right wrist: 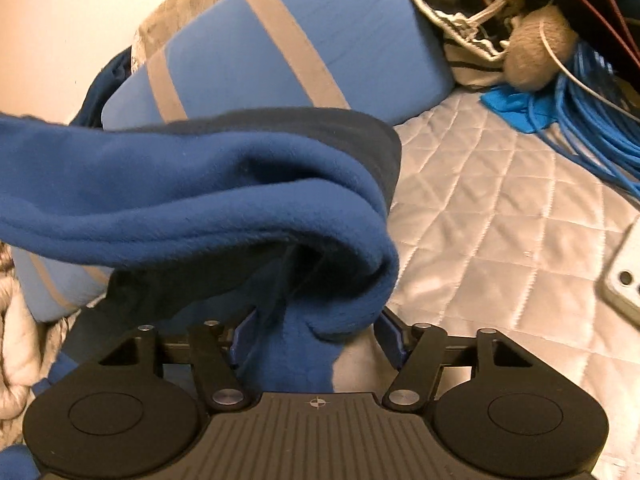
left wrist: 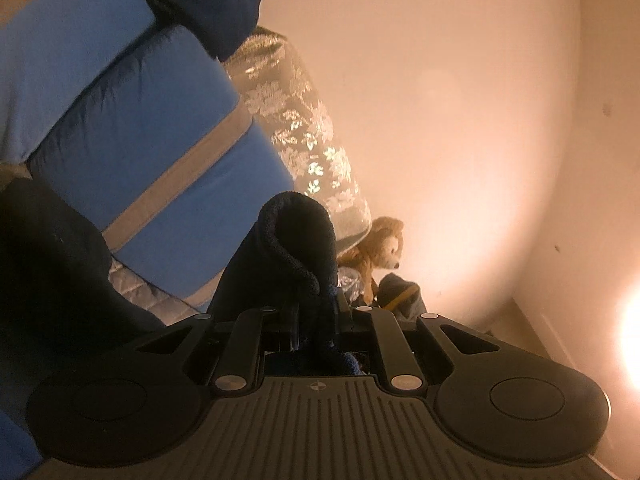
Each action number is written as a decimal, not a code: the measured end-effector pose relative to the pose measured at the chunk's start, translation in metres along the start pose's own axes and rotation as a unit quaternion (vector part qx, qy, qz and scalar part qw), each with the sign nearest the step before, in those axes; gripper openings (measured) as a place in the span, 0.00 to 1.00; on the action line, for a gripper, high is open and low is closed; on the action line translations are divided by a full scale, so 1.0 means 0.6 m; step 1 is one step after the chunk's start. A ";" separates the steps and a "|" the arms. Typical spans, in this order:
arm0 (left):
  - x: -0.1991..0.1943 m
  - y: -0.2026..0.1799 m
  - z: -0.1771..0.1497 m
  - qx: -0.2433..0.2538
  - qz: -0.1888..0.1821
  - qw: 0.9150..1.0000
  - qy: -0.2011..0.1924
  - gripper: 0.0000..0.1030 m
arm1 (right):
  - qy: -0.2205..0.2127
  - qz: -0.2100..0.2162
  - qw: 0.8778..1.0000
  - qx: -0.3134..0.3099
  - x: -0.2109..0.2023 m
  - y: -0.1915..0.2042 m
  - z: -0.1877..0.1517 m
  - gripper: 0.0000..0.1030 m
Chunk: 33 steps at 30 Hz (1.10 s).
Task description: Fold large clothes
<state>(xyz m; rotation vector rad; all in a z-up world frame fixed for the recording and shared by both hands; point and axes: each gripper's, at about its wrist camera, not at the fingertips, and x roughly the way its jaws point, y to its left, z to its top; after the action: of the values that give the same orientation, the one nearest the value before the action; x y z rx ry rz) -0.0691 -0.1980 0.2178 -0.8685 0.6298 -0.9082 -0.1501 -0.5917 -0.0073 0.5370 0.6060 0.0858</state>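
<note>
1. Fleece garment (right wrist: 208,184), dark blue, bunched and lifted off the quilted bed cover (right wrist: 480,208); hangs in thick rolls just in front of the striped blue pillow (right wrist: 280,52), not yet laid out flat.
2. Right hand-held gripper (right wrist: 316,332): fingers spread fairly wide, a fold of fleece draped between them. Cannot tell whether pinched or merely resting there.
3. Left hand-held gripper (left wrist: 316,312): jaws drawn close together on a dark hump of the same fleece (left wrist: 296,240), fabric bulging up above the fingertips. Looks like a firm grip.
4. Seen from the left wrist, striped pillow (left wrist: 160,160) up to the left of that hump, soft toy (left wrist: 380,244) just beyond it against the wall.
5. Progress, as a judgement: early. No neat crease, no stacked rectangle, no flattened panel visible anywhere; both ends held up in the air.
6. Left to do, most likely: spread the garment on the bed cover beside the pillow, bring sleeves or sides inward, then fold lengthwise.
7. Clutter beyond the pillow — blue cables (right wrist: 580,120) and a phone (right wrist: 624,276) at the edge — leaves limited free cover for laying out a large piece.
</note>
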 end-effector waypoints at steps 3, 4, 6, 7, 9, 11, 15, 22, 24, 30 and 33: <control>-0.014 -0.002 0.017 0.003 0.007 1.000 -0.012 0.14 | -0.001 -0.026 0.999 -0.020 0.002 0.010 -0.003 0.29; -0.020 -0.002 0.023 0.003 0.009 1.000 -0.017 0.14 | -0.003 -0.034 0.999 -0.026 -0.001 0.011 -0.006 0.28; -0.032 0.000 0.037 0.005 0.014 0.999 -0.029 0.14 | -0.007 -0.046 0.998 -0.044 -0.006 0.012 -0.011 0.23; -0.038 0.000 0.044 0.005 0.016 0.999 -0.034 0.14 | -0.009 -0.054 0.997 -0.058 -0.008 0.013 -0.014 0.23; -0.050 0.002 0.058 0.006 0.024 0.999 -0.045 0.14 | -0.013 -0.062 0.994 -0.094 -0.011 0.017 -0.019 0.21; -0.060 0.004 0.072 0.011 0.035 0.998 -0.054 0.14 | -0.021 -0.067 0.989 -0.130 -0.012 0.019 -0.025 0.20; -0.080 0.009 0.091 0.021 0.054 0.996 -0.063 0.14 | -0.026 -0.073 0.981 -0.176 -0.011 0.024 -0.033 0.15; -0.129 0.036 0.111 0.024 0.079 0.995 -0.060 0.13 | -0.040 -0.071 0.976 -0.204 -0.016 0.037 -0.033 0.12; -0.146 0.053 0.114 0.025 0.089 0.994 -0.055 0.13 | -0.042 -0.064 0.977 -0.200 -0.020 0.034 -0.032 0.12; -0.192 0.115 0.103 0.027 0.127 0.991 -0.027 0.13 | -0.043 -0.055 0.979 -0.190 -0.022 0.031 -0.029 0.12; -0.215 0.149 0.090 0.034 0.153 0.988 -0.009 0.13 | -0.041 -0.054 0.978 -0.196 -0.024 0.035 -0.030 0.12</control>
<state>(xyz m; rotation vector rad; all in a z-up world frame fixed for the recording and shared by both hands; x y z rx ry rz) -0.0534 -0.0363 0.1836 -0.6948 0.6922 -0.6397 -0.1706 -0.5689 -0.0017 0.1234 0.5186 0.0772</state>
